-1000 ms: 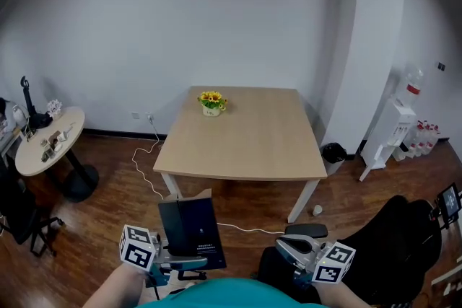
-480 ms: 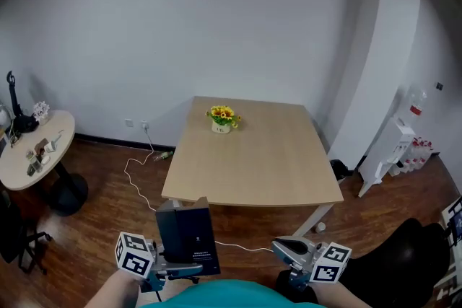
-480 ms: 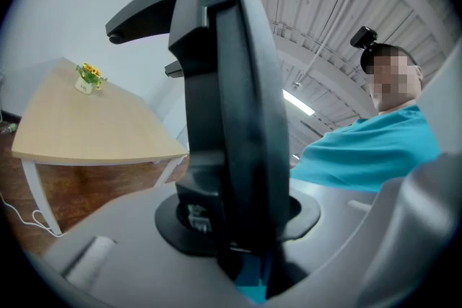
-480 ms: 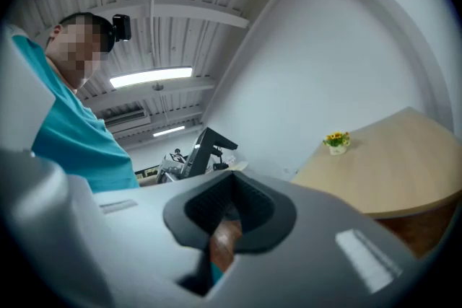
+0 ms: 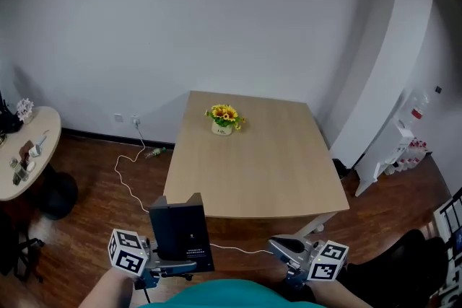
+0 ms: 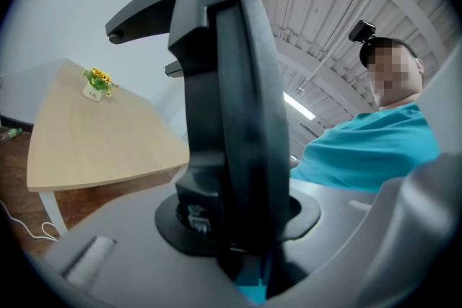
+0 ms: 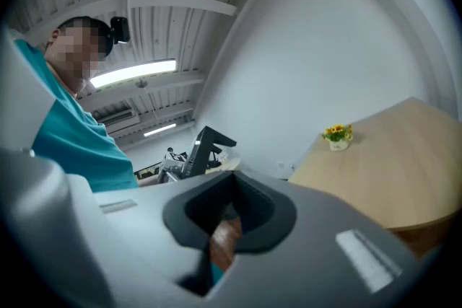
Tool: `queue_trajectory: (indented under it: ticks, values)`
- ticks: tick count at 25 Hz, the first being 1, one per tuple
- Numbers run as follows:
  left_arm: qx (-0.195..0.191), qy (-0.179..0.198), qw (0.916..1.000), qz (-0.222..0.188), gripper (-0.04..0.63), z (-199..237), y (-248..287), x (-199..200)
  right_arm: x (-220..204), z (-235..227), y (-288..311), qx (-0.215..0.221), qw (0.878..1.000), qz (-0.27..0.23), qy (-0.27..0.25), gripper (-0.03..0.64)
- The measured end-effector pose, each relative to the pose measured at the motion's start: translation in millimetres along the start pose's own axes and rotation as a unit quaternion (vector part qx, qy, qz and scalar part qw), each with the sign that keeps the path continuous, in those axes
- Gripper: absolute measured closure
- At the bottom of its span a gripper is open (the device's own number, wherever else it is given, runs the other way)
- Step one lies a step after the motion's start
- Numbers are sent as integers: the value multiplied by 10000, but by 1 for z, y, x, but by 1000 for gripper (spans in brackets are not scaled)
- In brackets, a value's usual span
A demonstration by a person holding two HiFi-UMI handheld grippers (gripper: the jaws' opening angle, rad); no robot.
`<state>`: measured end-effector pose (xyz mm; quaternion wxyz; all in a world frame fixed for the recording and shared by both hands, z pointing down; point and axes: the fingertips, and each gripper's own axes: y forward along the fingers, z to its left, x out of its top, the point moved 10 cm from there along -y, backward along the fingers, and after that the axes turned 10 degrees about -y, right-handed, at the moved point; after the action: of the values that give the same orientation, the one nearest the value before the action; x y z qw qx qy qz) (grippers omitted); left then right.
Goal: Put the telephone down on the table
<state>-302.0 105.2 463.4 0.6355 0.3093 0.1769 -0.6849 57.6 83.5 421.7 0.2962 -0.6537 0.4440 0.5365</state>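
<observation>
Between the jaws of the left claw (image 5: pixel 172 267) stands the black telephone (image 5: pixel 182 233), clamped at its base and held upright, its handset cradle jutting out at the top. It hangs above the wooden floor, short of the bench's near edge and not touching it. Ahead of both claws lies the pale wooden bench (image 5: pixel 267 169), with a small pot of yellow flowers (image 5: pixel 223 119) towards its far left corner. To the right of the left claw, well apart from it, the right claw (image 5: pixel 283 247) is held at about the same height; its jaws are drawn together on nothing. Beyond the left claw a white cable (image 5: pixel 126 177) trails across the floor.
</observation>
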Motion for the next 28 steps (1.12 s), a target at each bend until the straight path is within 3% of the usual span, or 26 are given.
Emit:
queue_trajectory:
  ticks: [6,16,21,28]
  values:
    - [200,-230,9992,-243,420,31,30,46,10,-83,2,115,9998,-131,97,615]
    - [722,-372,9942,-704,420,78,119,132,54,-240,16,982,9950,-43,-189,615]
    - [569,-514,9957,-523,420,110,148,167,67,-283,26,952,9953,-18,-153,615]
    - [225,-462,9986,-132,420,187,147,220,77,-315,63,467,9988,125,34,615]
